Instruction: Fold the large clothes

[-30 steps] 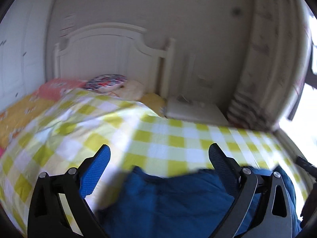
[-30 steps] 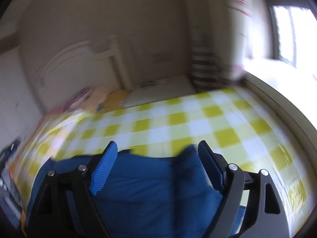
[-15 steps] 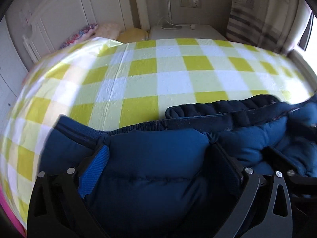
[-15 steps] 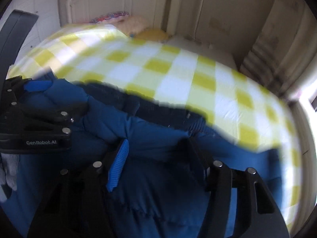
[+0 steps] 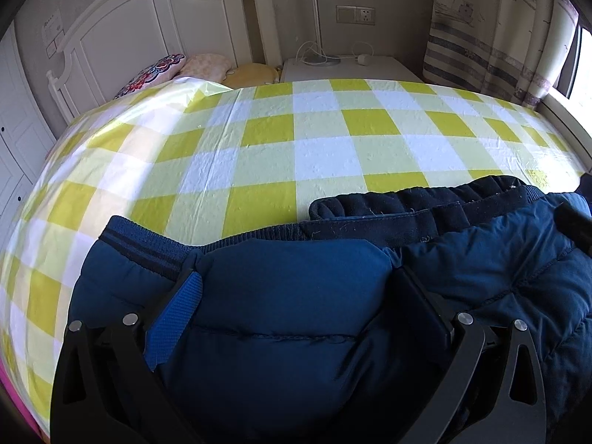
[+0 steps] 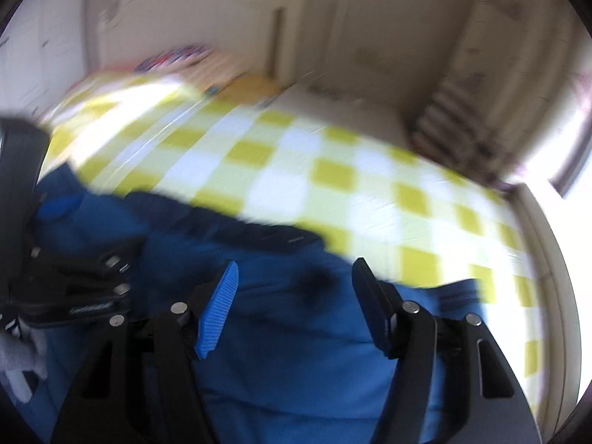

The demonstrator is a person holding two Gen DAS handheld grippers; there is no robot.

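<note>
Navy quilted nylon covers the puffer jacket, a padded garment lying near the foot edge of the bed, bunched under both tools. It looks light for its bulk, soft and springy, with a smooth shell that would likely slide between plastic pads; the filling would compress and then puff back, so a fold probably needs pressing flat. The firmest places to take hold appear to be the ribbed knit hem band and the darker fleece-lined collar, where the cloth is denser and less slippery than the stitched panels. The left gripper has its fingers spread wide, sunk into the padding with a puffed panel bulging between them, not yet pinched. The right gripper also shows its fingers apart above the blue fabric, though that view is blurred and contact cannot be judged. Under the jacket lies a yellow-and-white checked sheet, slightly crinkled and glossy like thin plastic. At the head edge sit a floral pillow and a white panelled headboard.
</note>
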